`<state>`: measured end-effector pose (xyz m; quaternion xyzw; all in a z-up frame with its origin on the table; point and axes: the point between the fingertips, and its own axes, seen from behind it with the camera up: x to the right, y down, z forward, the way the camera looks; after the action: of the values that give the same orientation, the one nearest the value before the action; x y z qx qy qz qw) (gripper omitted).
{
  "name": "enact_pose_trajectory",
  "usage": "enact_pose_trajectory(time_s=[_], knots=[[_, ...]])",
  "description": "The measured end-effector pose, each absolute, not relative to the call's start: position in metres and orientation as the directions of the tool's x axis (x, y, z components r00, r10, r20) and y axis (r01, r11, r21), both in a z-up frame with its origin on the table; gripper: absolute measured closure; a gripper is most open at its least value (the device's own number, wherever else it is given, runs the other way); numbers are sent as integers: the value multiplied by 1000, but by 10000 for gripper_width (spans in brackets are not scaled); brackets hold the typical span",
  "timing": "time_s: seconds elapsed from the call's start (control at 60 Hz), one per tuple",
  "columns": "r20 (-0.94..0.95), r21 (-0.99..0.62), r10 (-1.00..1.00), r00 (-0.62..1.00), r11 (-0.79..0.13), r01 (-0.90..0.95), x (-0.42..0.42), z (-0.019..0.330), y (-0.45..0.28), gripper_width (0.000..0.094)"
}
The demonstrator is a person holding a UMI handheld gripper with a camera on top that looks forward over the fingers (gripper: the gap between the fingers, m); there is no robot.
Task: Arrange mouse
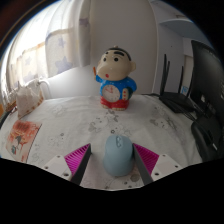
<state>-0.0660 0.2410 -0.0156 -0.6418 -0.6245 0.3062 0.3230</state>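
White patterned tablecloth [70,130] is covering the table, small scattered prints on it, and it is filling most of the view ahead of the gripper. Bright window with pale curtains [55,45] is sitting behind the table on one side, light wall behind the middle, dark office chair [185,80] standing at the far side of the table on the other side.

Light blue oval computer mouse [119,155] is lying flat on the cloth, long axis pointing away from the camera. It is sitting between the two fingers of the gripper [113,160], near their tips. Magenta triangular pads [78,157] are showing on the inner faces, one on each side of the mouse. Fingers are standing spread apart; a gap is showing on the left side of the mouse, and on the right side the pad is looking very close to the mouse, contact cannot be told. Mouse is resting on the table on its own weight.

Beyond the mouse, further along the cloth, cartoon boy figurine with black hair, yellow top and blue base [114,78] is standing upright, facing the camera, well apart from the mouse. Orange and white printed card or packet [20,138] is lying flat on the cloth off to the left of the fingers. White crumpled bag or paper item [27,97] is sitting behind it near the table edge, details too small to tell.
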Motion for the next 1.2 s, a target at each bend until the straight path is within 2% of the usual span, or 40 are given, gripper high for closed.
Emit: enact_pose_trajectory(time_s=[0.083,0.167,0.217,0.25,0.383,0.45,0.533,0.633,0.75,0.867,1.0,1.083,1.2], knots=[[10,-797,1000,23,-6,603,-68,-16,241,102],[15,-799,999,30,-6,601,-69,-16,245,189],[22,-799,999,39,-6,601,-69,-16,249,289],[25,-798,999,44,-7,602,-70,-16,251,456],[48,-784,997,65,-3,621,-73,-7,255,505],[46,-797,996,72,-6,604,-77,17,250,529],[54,-823,995,79,-1,568,-84,63,233,549],[4,-856,1000,31,-12,517,-91,119,171,554],[-59,-869,996,-64,-20,495,-92,150,66,555],[-90,-853,986,-139,-4,521,-81,130,-42,554],[-50,-825,982,-184,63,561,-64,63,-126,538],[-24,-791,983,-184,94,604,-54,21,-153,513],[56,-770,989,-139,132,624,-53,-1,-152,449]])
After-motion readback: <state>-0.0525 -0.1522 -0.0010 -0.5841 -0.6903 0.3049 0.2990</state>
